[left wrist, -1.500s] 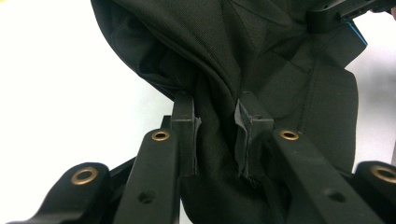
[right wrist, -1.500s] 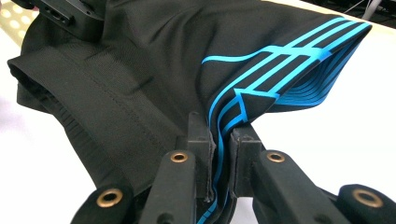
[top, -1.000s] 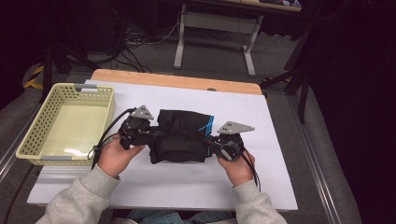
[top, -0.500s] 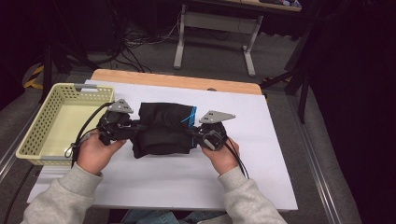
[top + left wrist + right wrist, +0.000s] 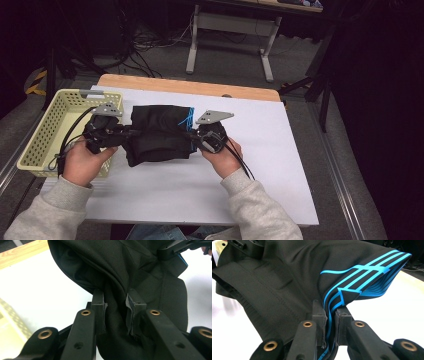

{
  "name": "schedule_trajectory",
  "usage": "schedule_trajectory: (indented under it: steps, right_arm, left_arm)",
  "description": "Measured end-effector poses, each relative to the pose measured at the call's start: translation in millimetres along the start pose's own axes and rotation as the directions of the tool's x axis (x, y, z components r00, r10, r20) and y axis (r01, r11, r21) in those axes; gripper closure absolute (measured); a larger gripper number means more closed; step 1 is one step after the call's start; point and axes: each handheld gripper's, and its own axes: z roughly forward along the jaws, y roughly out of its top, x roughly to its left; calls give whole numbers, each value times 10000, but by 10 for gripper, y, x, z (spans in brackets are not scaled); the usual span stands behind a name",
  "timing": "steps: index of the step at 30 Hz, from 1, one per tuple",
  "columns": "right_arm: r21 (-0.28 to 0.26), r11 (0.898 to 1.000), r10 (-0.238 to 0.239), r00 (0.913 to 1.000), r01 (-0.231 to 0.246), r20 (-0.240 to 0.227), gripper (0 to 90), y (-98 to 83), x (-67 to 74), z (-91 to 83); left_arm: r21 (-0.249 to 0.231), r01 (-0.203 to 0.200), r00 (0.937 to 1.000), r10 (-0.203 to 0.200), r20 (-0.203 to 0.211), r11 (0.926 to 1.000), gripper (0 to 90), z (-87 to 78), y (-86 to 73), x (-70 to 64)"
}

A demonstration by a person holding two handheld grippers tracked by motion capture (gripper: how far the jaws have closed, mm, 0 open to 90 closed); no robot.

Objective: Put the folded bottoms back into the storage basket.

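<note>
Jaws: your left gripper (image 5: 127,134) and right gripper (image 5: 192,138) each clench an end of the black garment (image 5: 159,131) | Place: long axis left-right, over the worktop (image 5: 260,165) | Next: basket (image 5: 45,131) lies left, nearer your left hand.

You sat in a dim lab or studio: loose cables (image 5: 145,42) and metal stands (image 5: 231,35) lay at twelve o'clock beyond your white tabletop (image 5: 280,165).

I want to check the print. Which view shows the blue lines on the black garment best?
The right gripper view: the blue lines on the black garment run large and sharp. The high view shows a small blue patch; the left gripper view, a blue sliver.
</note>
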Motion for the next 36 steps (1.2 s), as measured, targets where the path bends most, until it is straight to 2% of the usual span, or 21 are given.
schedule_trajectory:
  steps: [6, 15, 16, 22, 25, 33, 36]
  right_arm:
    - [7, 10000, -70, 9999, 70, -89, 820, 92, 36, 109]
    - [6, 9997, -251, 9995, 251, -171, 820, 251, 111, 248]
    - [8, 9996, -273, 9994, 274, -192, 820, 271, 121, 270]
    - [-12, 9993, -361, 9990, 361, -280, 819, 363, 177, 379]
    - [-18, 9988, -493, 9984, 493, -280, 820, 431, 219, 435]
    - [55, 9984, -555, 9980, 557, -308, 819, 573, 316, 625]
    - [94, 9983, -580, 9979, 583, -303, 819, 619, 362, 710]
  left_arm:
    - [31, -139, 9997, 140, -215, 9999, 728, -74, -13, 74]
    - [-207, -37, 9992, 28, -406, 9998, 727, -237, -66, 242]
    - [-230, 65, 9991, -75, -416, 9997, 727, -253, -75, 252]
    - [-207, 25, 9986, -36, -535, 9998, 727, -333, -100, 334]
    - [-272, -41, 9977, 22, -685, 9996, 727, -424, -120, 431]
    - [-247, -44, 9973, 26, -729, 9997, 727, -540, -165, 585]
    - [-230, -146, 9974, 130, -704, 9996, 726, -611, -208, 719]
